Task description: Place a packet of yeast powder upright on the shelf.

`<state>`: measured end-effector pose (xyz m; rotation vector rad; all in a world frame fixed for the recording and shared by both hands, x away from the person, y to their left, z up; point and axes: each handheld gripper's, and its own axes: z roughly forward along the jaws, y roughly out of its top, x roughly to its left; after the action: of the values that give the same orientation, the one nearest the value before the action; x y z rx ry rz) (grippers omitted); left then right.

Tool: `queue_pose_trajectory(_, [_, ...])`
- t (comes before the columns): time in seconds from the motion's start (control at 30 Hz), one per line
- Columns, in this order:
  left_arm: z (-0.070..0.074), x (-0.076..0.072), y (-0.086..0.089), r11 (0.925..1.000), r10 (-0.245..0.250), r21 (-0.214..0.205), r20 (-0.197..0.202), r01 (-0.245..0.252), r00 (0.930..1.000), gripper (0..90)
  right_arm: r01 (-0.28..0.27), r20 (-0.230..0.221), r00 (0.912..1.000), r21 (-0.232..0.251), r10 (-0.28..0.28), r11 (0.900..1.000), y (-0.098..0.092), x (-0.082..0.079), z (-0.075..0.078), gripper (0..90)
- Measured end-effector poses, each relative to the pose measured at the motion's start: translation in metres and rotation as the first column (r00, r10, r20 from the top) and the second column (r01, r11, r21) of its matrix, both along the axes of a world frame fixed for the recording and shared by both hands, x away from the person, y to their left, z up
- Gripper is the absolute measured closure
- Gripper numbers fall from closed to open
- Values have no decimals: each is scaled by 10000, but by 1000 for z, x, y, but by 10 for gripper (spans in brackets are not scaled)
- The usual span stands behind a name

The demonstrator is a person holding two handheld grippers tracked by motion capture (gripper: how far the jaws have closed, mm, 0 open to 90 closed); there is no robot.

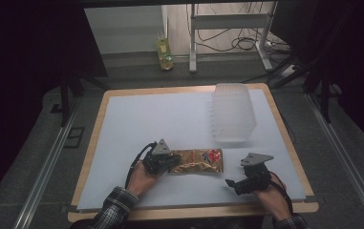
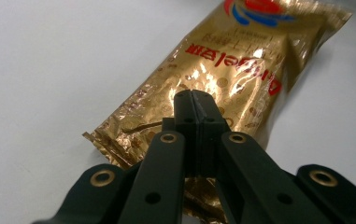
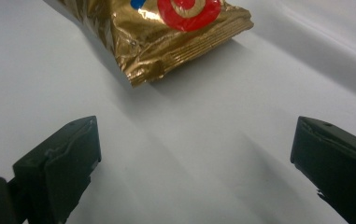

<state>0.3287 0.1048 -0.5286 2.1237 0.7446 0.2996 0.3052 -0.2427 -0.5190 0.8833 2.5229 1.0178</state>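
A gold foil snack packet (image 1: 199,161) with a red and blue logo lies flat on the white table top (image 1: 141,124), near the front. My left gripper (image 1: 169,162) is at the packet's left end. In the left gripper view the gripper (image 2: 196,100) has its jaws pressed together, low over the crinkled foil (image 2: 241,60), pinching it there. My right gripper (image 1: 231,183) rests to the right of the packet, a short way off. Its jaws (image 3: 192,140) stand wide open with bare table between them, and the packet's sealed end (image 3: 166,37) lies ahead of it.
A stack of clear plastic containers (image 1: 232,112) stands at the back right of the table. A yellow bottle (image 1: 165,55) sits on the floor beyond the table, near a metal frame. The wooden table edge (image 1: 194,212) runs along the front.
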Motion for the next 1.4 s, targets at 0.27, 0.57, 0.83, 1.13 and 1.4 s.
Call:
queue_pose_trajectory(0.27, [-3, -1, 3, 9998, -10, 181, -36, 11, 10000, 900, 26, -45, 10000, -112, -26, 9999, 1, -1, 0, 23])
queue_pose_trajectory(0.57, [-6, -5, 14, 10000, -50, -82, -197, 49, 9998, 900, 52, -159, 9999, -111, -53, 9999, 1, -1, 0, 25])
queue_pose_trajectory(0.83, [-9, -9, 24, 9990, 8, -456, -465, -29, 9989, 900, -24, -312, 9995, 70, 26, 10000, 4, -2, 2, 25])
queue_pose_trajectory(1.13, [-11, -11, 30, 9976, 23, -691, -691, -71, 9976, 900, -253, -907, 9954, 638, 311, 9976, 18, 4, 10, 25])
queue_pose_trajectory(1.4, [-12, -13, 33, 9969, 87, -776, -807, -150, 9967, 900, -362, -1379, 9894, 656, 450, 9972, 39, 18, 16, 20])
